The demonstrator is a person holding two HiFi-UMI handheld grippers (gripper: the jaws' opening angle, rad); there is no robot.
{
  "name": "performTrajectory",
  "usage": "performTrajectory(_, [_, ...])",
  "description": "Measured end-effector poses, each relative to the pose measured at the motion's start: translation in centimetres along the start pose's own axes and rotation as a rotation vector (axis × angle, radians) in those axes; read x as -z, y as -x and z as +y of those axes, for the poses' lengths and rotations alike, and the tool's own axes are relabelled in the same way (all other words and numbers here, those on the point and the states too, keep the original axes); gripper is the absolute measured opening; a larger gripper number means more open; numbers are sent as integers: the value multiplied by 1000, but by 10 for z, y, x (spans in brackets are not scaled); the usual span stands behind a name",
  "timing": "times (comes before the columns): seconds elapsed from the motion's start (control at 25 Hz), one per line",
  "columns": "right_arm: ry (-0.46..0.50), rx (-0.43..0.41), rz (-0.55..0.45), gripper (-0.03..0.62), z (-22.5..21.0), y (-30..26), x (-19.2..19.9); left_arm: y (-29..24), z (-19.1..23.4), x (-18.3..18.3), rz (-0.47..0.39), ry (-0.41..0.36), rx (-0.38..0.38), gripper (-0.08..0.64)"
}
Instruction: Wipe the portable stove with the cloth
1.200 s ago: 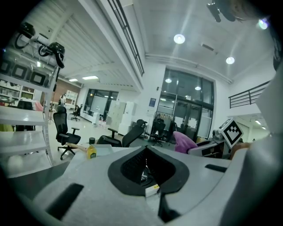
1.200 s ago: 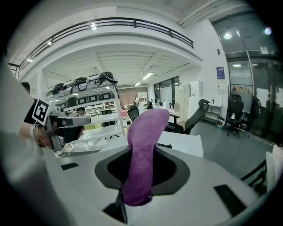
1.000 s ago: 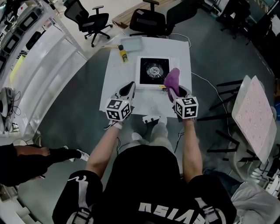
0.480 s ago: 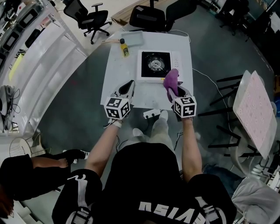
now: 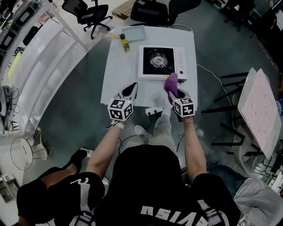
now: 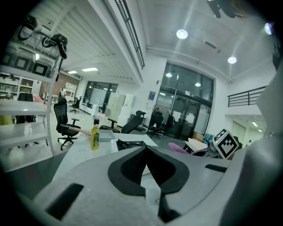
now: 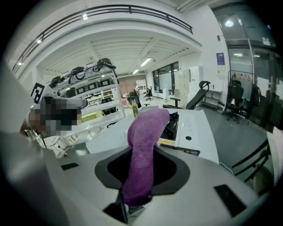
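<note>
The portable stove (image 5: pixel 159 62), white with a black burner, sits on the far half of the white table (image 5: pixel 121 70). My right gripper (image 5: pixel 174 93) is shut on a purple cloth (image 5: pixel 170 82), which sticks up over the stove's near right corner. In the right gripper view the cloth (image 7: pixel 148 128) runs up between the jaws of the right gripper (image 7: pixel 142 150), with the stove (image 7: pixel 188 128) just beyond. My left gripper (image 5: pixel 131 89) hovers over the table's near left part, left of the stove; its pads (image 6: pixel 132 165) meet at the tips and hold nothing.
A yellow bottle (image 5: pixel 125 45) and a grey tray (image 5: pixel 133 32) stand at the table's far left. A small white object (image 5: pixel 153 111) lies by the near edge. Office chairs (image 5: pixel 150 9) stand behind the table, a pink board (image 5: pixel 258 114) to the right, and white shelving (image 5: pixel 40 57) to the left.
Both grippers have sunk toward the table, the right one still holding the cloth, now close to the stove's near right corner. A bystander at the lower left has moved.
</note>
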State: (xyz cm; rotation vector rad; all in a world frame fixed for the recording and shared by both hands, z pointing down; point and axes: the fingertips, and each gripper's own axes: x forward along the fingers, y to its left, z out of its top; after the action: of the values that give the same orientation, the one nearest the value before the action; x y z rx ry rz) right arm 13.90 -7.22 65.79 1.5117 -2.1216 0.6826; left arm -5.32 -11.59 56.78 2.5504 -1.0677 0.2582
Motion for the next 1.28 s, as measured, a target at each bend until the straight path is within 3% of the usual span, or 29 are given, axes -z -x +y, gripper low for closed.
performTrajectory(0.36, [-40,-31,118,109,-10,-50,56,-33,-6,39,64,6,23,9])
performTrajectory(0.72, [-93,-38,184,109,-23,-91,81,-44,0,65,110,25,16,9])
performTrajectory(1.28, [-3,-178,187,109,59,-142,60,-21,41,72,100,47,-66,9])
